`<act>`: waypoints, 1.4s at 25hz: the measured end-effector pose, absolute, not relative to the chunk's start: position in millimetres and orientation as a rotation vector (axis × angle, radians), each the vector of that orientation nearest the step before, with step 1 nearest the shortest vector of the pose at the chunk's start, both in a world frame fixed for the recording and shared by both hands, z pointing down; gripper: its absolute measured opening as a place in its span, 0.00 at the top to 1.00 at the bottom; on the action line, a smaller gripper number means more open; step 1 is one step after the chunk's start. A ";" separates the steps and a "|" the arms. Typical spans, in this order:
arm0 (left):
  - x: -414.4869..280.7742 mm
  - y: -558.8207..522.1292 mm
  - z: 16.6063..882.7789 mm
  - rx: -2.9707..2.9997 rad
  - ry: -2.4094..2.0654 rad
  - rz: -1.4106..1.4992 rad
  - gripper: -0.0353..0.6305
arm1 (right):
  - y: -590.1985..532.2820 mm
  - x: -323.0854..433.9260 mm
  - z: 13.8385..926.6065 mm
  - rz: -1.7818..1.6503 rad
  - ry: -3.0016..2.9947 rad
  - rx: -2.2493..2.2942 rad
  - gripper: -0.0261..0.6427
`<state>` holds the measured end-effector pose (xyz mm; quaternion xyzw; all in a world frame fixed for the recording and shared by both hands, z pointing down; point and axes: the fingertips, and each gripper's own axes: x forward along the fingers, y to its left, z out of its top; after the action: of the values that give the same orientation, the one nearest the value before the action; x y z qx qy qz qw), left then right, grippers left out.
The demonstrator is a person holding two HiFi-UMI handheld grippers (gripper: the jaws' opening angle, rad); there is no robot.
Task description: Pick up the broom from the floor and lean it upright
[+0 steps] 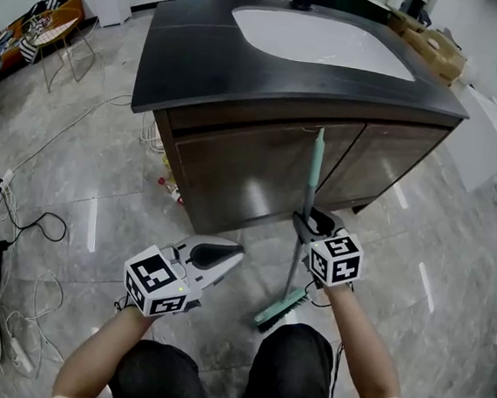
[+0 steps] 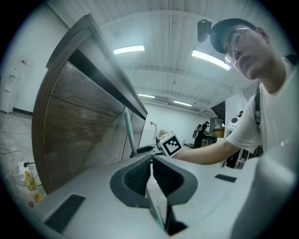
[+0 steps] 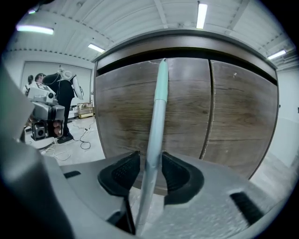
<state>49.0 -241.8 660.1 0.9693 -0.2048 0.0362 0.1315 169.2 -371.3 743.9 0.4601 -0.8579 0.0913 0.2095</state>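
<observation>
The broom stands upright, its pale green handle leaning against the wooden cabinet and its green head on the floor by my knees. My right gripper is open around the handle, low on the shaft. In the right gripper view the shaft passes between the dark pads with a slim gap on the left side. My left gripper hovers left of the broom, shut and holding nothing. In the left gripper view its tips point toward the handle and the right gripper's marker cube.
A dark countertop overhangs the cabinet doors. Small bottles sit on the floor at the cabinet's left corner. Cables trail over the grey tiles to the left, with a chair at the far left. Cardboard boxes stand at the back right.
</observation>
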 end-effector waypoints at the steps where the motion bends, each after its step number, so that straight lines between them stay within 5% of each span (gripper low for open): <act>1: 49.6 -242.0 658.6 2.812 -0.591 0.090 0.93 | -371.9 169.1 742.3 0.241 -2.386 1.282 0.74; 14: 47.0 -238.0 669.9 2.763 -0.559 0.063 0.93 | -342.3 172.6 705.8 0.050 -2.487 1.278 0.72; 35: 40.1 -218.6 732.5 2.748 -0.497 0.218 0.93 | -294.5 164.8 774.3 0.169 -2.671 1.152 0.96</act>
<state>40.1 -218.6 732.5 0.9668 -0.1748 0.0766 0.1696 164.8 -294.5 774.3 0.3929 -0.9107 0.0578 0.1135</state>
